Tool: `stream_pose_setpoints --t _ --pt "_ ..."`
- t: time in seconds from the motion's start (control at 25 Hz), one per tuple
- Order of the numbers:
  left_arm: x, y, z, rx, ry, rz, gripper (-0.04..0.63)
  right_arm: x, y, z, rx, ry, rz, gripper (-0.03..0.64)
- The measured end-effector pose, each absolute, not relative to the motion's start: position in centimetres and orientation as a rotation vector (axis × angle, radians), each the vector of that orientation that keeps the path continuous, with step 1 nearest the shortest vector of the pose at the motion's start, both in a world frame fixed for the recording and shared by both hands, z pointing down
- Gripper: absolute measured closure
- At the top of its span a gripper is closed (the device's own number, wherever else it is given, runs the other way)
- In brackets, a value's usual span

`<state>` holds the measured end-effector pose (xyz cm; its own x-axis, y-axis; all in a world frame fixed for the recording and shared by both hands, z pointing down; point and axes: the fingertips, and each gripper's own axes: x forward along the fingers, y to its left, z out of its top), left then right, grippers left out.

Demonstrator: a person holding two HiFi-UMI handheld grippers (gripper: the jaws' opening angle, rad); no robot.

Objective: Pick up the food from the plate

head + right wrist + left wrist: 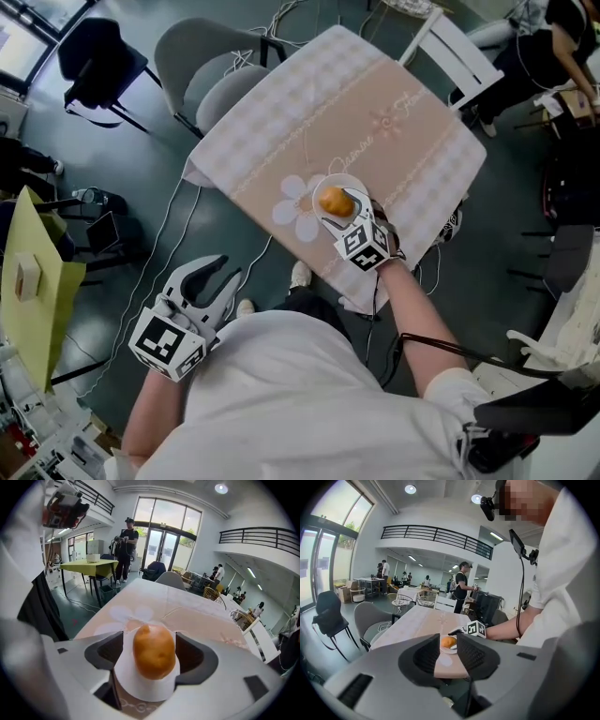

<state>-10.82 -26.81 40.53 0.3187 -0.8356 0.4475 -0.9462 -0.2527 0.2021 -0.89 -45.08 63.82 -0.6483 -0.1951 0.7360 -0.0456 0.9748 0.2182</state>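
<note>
The food [153, 651], a rounded golden-brown piece, sits on a small white plate [140, 690]. The plate rests on the surface [394, 141] near the edge closest to the person, just beside a white flower print [298, 208] on the beige cloth.

The right gripper [339, 202] reaches over the plate with its fingers [110, 653] spread wide. They stand one on each side of the food, which is between them. The right gripper view shows a sliver of plate between the food and the left-hand finger. On the other side the gap is too thin to judge. The food lies on the plate and is not lifted.

The left gripper [230, 269] hangs off the surface, low at the person's left side and above the floor. Its fingers [425, 657] are apart with nothing between them. Its own view looks along them across the surface to the plate and the right gripper beyond.

Two grey chairs [202, 66] stand at the far left corner of the surface.
</note>
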Motion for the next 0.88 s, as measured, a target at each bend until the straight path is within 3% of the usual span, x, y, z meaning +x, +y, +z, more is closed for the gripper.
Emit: stream_pose_setpoints --t 0.88 --pt "-12.4 -24.4 39.8 2.113 -1.659 0.342 0.489 0.0 -47.9 65.1 0.307 -2.232 -0.166 0.272"
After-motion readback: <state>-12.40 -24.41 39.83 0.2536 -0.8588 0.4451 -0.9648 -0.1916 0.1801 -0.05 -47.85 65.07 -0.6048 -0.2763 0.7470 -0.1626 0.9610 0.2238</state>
